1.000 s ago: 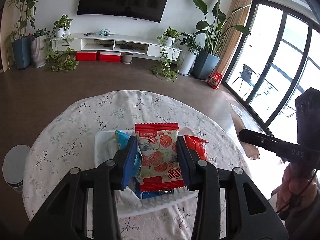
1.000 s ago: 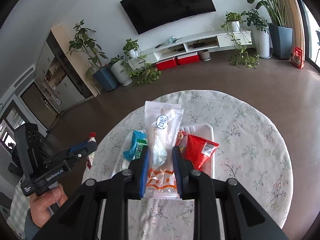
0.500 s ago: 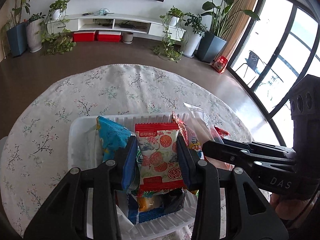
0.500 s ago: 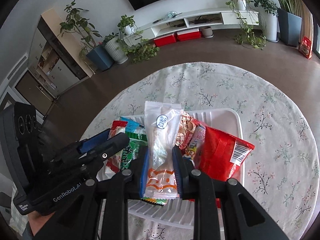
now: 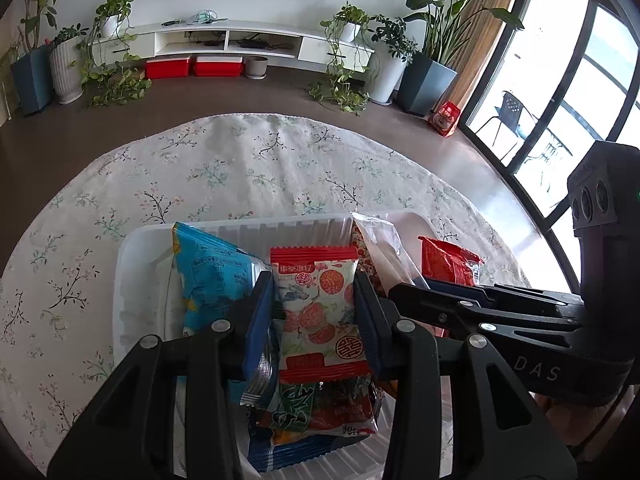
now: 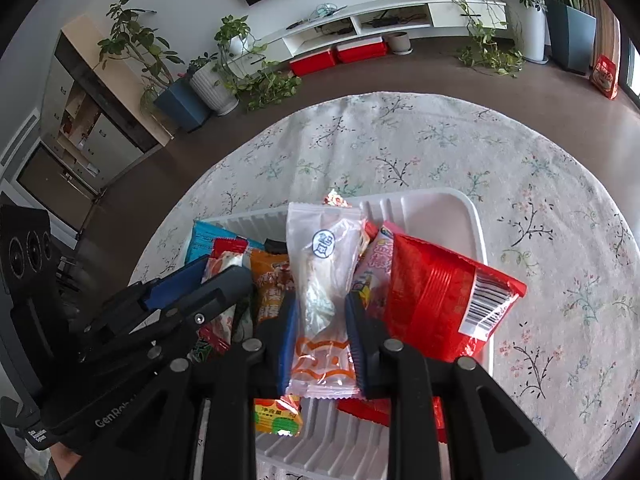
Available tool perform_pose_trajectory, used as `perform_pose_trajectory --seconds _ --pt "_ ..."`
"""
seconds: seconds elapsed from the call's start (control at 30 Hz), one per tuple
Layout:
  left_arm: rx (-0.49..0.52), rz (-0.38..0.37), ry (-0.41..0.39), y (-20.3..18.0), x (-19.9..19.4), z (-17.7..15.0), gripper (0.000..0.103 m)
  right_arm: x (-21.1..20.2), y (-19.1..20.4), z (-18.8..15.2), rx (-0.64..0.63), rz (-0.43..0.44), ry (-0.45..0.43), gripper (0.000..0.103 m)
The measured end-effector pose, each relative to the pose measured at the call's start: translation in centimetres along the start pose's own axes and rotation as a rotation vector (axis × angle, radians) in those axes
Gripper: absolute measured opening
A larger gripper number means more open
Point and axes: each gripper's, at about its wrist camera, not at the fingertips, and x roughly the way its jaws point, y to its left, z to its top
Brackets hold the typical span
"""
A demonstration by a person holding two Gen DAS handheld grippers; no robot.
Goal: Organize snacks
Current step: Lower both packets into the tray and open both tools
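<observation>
Both grippers are now hanging low over the white tray, where a second ago they were holding their packets high above the round table; the tray is filling the lower middle of each view instead of sitting small and far below. I am reading this as the last stretch before setting the two packets down among the snacks already piled in the tray.

The left gripper is pinching a red-edged packet with a fruit print, its pads pressing on the two long sides. This packet is hanging just above the tray's near half, its long axis running along the fingers and its top edge pointing away toward the tray's far wall, with a blue packet just to its left.

The right gripper is pinching a clear packet (a pale snack showing through it) near its orange-printed lower end. Its long axis is also lying along the fingers, top seam toward the tray's far wall, over the tray's middle and just beside a big red bag
</observation>
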Motion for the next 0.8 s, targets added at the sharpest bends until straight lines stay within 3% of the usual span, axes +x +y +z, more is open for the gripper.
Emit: perform_pose_trajectory --seconds 0.3,0.8 --pt "0.010 -0.009 -0.007 0.0 0.1 0.0 0.039 0.1 -0.3 -0.1 0.009 -0.002 0.004 0.029" --pt "0.012 -0.006 -0.036 -0.1 -1.4 -0.4 0.053 -0.7 -0.7 -0.3 0.026 -0.011 -0.004 0.041"
